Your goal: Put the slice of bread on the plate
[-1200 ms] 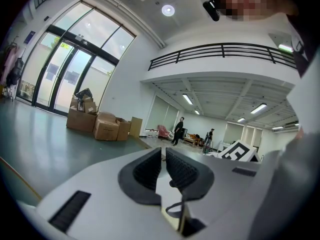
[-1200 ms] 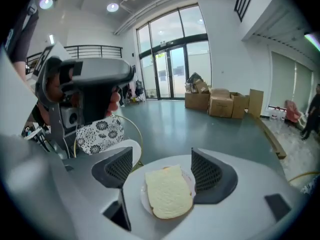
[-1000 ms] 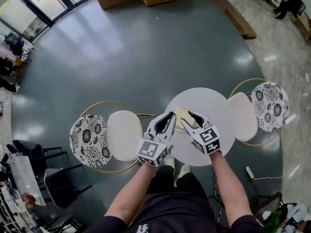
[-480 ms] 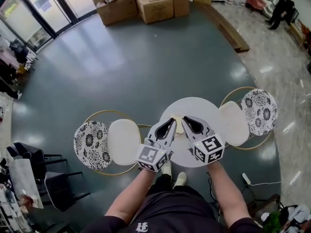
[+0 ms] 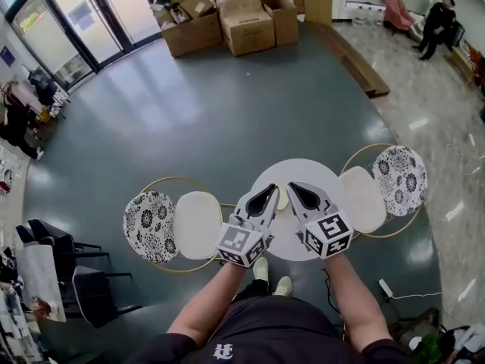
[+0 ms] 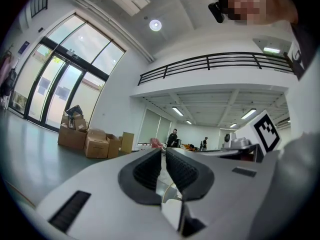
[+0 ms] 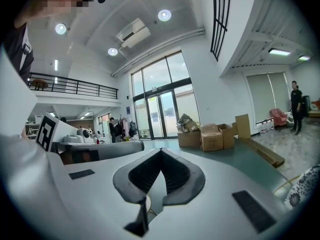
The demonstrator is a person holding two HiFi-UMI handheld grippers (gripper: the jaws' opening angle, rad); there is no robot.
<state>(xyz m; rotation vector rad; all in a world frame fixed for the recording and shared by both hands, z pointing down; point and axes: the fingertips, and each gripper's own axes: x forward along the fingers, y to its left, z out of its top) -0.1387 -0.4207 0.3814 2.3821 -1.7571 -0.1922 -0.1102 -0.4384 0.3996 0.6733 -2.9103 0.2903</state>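
Observation:
A pale slice of bread [image 5: 281, 199] lies on the round white table [image 5: 318, 174], showing in the gap between my two grippers. No plate can be made out under it against the white top. My left gripper [image 5: 271, 189] [image 6: 162, 150] hovers above the table's near left. Its ribbed pads meet at the tips with nothing between them. The right gripper [image 5: 290, 186] [image 7: 160, 150] hangs beside it, also shut and empty. Both point roughly level, out over the room, well above the bread.
Two gold-framed chairs flank the table, a left chair [image 5: 195, 223] and a right chair [image 5: 363, 198], each with a floral back. Cardboard boxes [image 5: 244, 21] stand by the glass doors [image 5: 76, 21]. A person [image 5: 437, 17] sits at the far right. My feet [image 5: 273, 276] show below the table.
Both grippers have lifted up and away from the table. The right gripper's jaws have closed empty. The bread stays on the table.

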